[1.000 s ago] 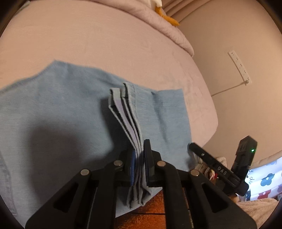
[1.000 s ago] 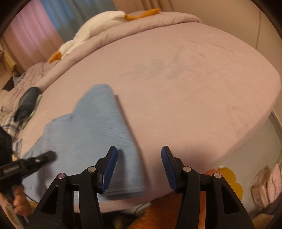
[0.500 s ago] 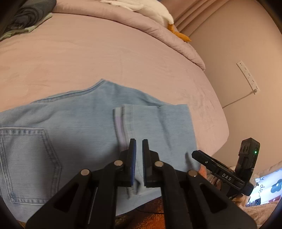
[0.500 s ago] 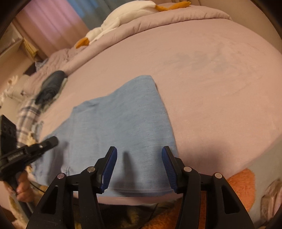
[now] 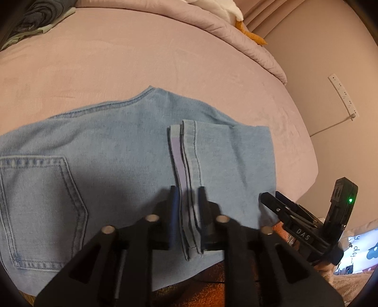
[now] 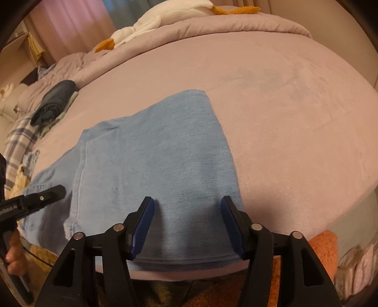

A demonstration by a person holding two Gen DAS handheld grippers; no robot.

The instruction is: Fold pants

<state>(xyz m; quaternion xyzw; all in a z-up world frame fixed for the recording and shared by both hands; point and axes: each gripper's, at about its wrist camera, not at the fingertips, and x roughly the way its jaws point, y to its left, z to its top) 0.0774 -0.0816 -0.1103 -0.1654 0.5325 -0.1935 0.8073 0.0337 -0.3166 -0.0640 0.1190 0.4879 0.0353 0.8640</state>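
Observation:
Light blue jeans (image 5: 113, 146) lie flat on the pink bed (image 5: 141, 59), back pocket at the left, legs folded over the seat. The stacked leg hems (image 5: 186, 170) rest on top. My left gripper (image 5: 188, 212) straddles the near end of those hems; its jaws are opening and the pads stand just off the cloth. It also shows in the right wrist view as the left gripper (image 6: 47, 193), a hand behind it. My right gripper (image 6: 186, 205) hovers open, still widening, over the jeans' folded right end (image 6: 189, 165), with only flat denim beneath. The right gripper (image 5: 271, 200) sits at the jeans' right edge.
A dark rolled garment (image 6: 56, 101) and plaid cloth (image 6: 19, 141) lie at the far left of the bed. A white plush goose (image 6: 170, 14) rests on the bunched quilt. An orange rug (image 6: 323, 243) lies below the bed's near edge. A power strip (image 5: 342, 94) hangs on the wall.
The left gripper came down with the leg hems, laid them on the jeans, and its jaws parted from shut. The right gripper's jaws widened a little over the folded end.

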